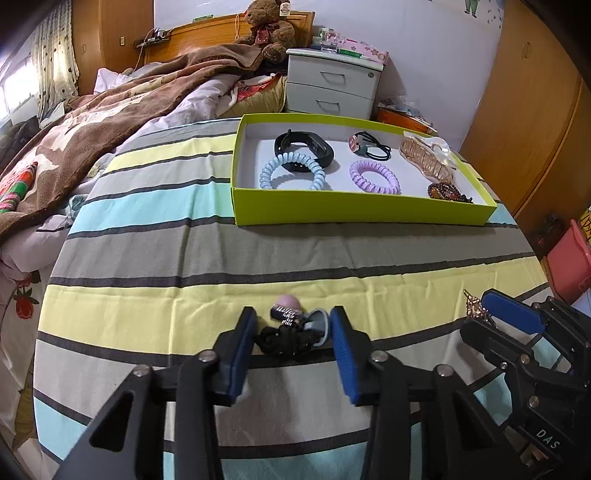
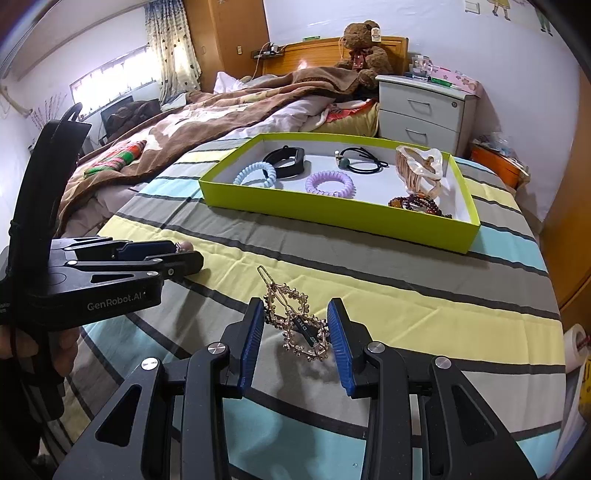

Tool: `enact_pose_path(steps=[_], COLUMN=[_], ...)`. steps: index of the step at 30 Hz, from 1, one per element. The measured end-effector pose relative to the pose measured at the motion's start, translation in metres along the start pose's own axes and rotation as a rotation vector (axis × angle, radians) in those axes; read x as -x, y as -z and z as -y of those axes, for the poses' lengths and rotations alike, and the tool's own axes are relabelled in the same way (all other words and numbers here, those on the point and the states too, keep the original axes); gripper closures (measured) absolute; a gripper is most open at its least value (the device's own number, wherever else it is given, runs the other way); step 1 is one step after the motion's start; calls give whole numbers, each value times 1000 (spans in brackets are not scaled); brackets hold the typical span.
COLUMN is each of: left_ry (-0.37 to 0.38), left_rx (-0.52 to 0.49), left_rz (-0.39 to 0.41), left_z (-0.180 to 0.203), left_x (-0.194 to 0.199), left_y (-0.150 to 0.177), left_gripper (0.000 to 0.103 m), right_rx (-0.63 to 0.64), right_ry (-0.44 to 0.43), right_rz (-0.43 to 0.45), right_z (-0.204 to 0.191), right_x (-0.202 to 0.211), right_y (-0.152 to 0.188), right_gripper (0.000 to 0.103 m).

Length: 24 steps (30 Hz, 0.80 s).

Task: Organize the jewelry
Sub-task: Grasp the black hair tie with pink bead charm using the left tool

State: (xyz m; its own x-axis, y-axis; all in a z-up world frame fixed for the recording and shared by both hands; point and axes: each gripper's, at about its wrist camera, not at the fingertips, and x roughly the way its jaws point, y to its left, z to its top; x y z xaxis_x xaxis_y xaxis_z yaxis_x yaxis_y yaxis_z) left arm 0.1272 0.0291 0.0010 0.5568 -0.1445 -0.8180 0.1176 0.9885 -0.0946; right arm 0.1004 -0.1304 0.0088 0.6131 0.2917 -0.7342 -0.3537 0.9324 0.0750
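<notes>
A lime-green tray [image 1: 362,214] on the striped bed holds a black band [image 1: 303,149], a blue coil tie [image 1: 291,171], a purple coil tie [image 1: 375,177], a black hair tie [image 1: 369,146], a clear claw clip [image 1: 424,157] and dark beads [image 1: 448,192]. My left gripper [image 1: 293,334] is open, its jaws either side of a black hair tie with charms [image 1: 291,332] lying on the sheet. My right gripper [image 2: 295,332] is open around a gold jewelled hair clip [image 2: 295,317] on the sheet. The tray also shows in the right wrist view [image 2: 332,214].
A brown blanket [image 1: 92,122] and pillows lie to the left. A white nightstand [image 1: 332,85] stands behind the tray. A pink bin [image 1: 569,258] sits off the bed's right side. A teddy bear [image 1: 267,31] sits by the headboard.
</notes>
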Motion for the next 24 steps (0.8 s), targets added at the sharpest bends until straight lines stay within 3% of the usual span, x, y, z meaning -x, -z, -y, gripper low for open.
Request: enact_pose_path(steps=[12,14,15,24], left_ry=[15,25,24,17], left_rx=[5,3,0,26], left_rz=[30,40,43,31], left_z=[1,2,3,-8], left_x=[11,15,16,15], left_y=[-1,-3,-3,1], left_gripper=[71,79,93,93], right_rx=[-3,-3,-3,-12], right_ry=[6,6,6,4], right_rz=[14,17,19,25], right_z=[1,0,0,1], right_x=[5,7,8,11], right_y=[-1,-2,-2,-2], right_gripper=[66,66,66,66])
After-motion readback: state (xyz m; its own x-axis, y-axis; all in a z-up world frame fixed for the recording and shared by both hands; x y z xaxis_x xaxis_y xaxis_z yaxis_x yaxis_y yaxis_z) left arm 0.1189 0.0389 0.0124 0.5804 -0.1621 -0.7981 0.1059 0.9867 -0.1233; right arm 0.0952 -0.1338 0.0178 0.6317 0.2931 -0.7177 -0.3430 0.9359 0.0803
